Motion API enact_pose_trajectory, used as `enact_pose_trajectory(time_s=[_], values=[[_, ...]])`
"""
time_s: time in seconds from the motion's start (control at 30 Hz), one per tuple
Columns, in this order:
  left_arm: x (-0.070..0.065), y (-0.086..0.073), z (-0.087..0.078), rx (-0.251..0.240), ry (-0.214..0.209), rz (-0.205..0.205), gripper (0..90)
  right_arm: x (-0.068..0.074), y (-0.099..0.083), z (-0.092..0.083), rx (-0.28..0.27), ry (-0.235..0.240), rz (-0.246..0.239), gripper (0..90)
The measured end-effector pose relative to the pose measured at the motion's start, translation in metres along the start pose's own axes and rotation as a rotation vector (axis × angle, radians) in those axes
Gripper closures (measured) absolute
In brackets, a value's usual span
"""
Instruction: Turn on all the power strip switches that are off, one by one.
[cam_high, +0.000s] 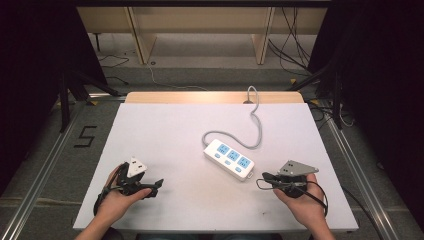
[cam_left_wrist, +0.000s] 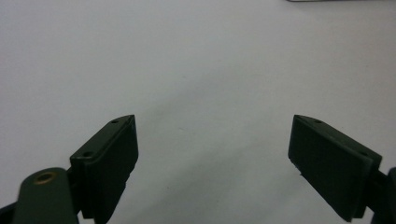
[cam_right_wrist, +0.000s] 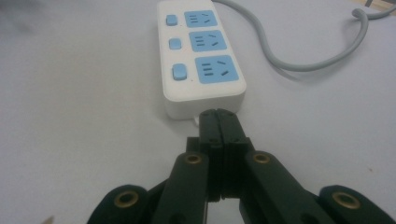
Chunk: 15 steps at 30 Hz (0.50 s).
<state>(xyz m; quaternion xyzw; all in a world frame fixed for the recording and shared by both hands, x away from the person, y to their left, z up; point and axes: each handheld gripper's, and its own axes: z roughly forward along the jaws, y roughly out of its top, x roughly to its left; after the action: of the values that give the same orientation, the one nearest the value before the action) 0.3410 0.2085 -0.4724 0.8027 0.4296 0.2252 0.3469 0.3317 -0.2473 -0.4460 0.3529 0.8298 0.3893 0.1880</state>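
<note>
Power strip (cam_high: 229, 159) lying right of desk (cam_high: 165, 140) centre, cord (cam_high: 256, 127) trailing toward far edge. Right gripper (cam_right_wrist: 219, 116) nosing its near end, jaws pressed together, empty. Left gripper (cam_left_wrist: 212, 154) idling wide apart, empty. Likely pressing a switch (cam_right_wrist: 179, 72) next.

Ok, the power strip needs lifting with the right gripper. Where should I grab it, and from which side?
Grip the power strip across its narrow width near the cable-free end, the end nearest the right gripper. It lies flat, sockets up, with straight long sides for the jaws. Its grey cable leaves the far end, so come down from above and open the jaws first; they are shut now.
</note>
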Motion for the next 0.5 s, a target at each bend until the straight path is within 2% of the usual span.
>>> enact_pose_trajectory(time_s=[0.2, 0.27, 0.4, 0.5], values=[[0.0, 0.001, -0.001, -0.007, 0.003, 0.002, 15.9, -0.002, 0.016, 0.005, 0.04, 0.004, -0.012, 90.0], [-0.001, 0.002, -0.001, -0.01, 0.003, 0.004, 15.9, -0.003, 0.026, 0.007, 0.069, 0.007, -0.014, 90.0], [-0.002, 0.001, -0.001, -0.012, 0.004, 0.006, 15.9, -0.004, 0.036, 0.009, 0.09, 0.029, 0.014, 90.0], [-0.001, 0.001, -0.001, -0.012, 0.003, 0.003, 16.0, -0.005, 0.043, 0.013, 0.116, 0.032, 0.015, 90.0]])
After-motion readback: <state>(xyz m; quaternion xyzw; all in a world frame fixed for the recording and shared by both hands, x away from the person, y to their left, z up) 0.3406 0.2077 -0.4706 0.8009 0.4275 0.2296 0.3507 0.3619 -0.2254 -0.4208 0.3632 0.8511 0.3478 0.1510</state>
